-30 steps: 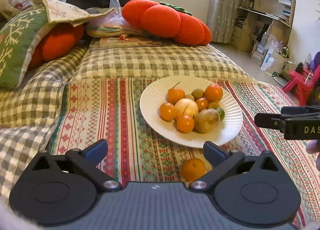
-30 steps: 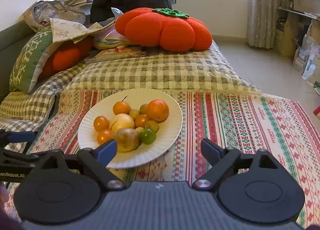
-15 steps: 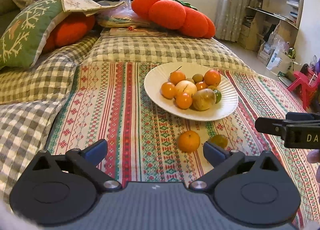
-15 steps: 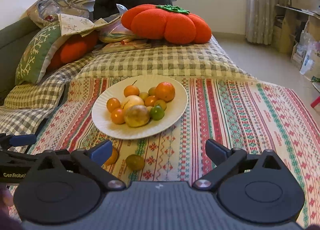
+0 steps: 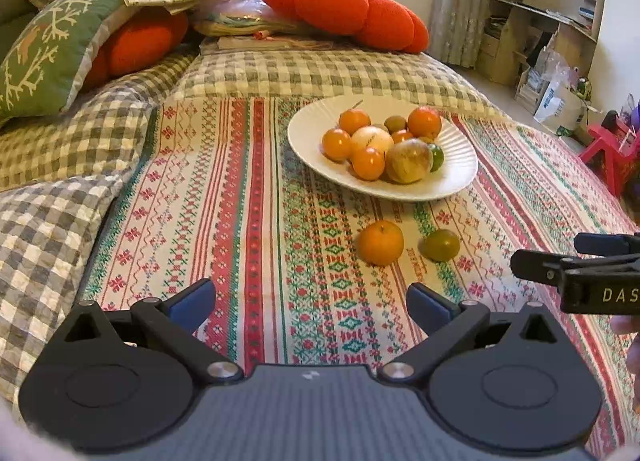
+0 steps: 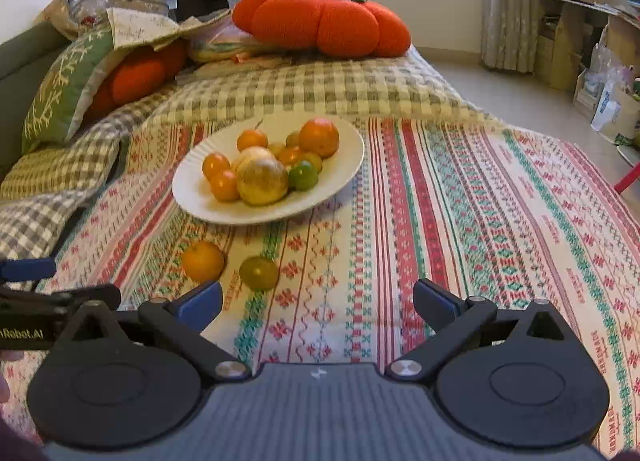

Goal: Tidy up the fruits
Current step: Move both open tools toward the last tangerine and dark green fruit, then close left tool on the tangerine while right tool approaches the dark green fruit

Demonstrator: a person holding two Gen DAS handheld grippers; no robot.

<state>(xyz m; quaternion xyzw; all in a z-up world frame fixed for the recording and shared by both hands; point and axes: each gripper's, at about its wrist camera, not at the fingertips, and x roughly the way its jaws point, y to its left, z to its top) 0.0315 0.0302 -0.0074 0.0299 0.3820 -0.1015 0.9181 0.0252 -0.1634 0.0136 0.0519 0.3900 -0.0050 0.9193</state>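
On a bed spread with a striped cloth (image 5: 256, 221), two hand-held grippers face a plate (image 5: 456, 181) of fruit and two loose pieces lying just in front of it. From the left: a green cushion (image 5: 44, 61) and checked quilt (image 5: 60, 149) edge the scene; the left gripper (image 5: 312, 297) hangs low over the cloth, jaws spread wide and gripping nothing. Ahead of it and a little right lie an orange (image 5: 380, 243) and, just beside it but apart, a greenish citrus (image 5: 440, 245), both off the plate, near its front rim. The plate holds a heap of small oranges, a pale round fruit, a mottled one and a green one. At far right the right gripper (image 6: 318, 301) also points down at the cloth, jaws released and empty, the citrus (image 6: 259, 273) just ahead of its left jaw. Both loose fruits look light, firm and smooth-skinned, likely to roll on soft bedding; a gentle hold across the widest part, from either side, seems safest.
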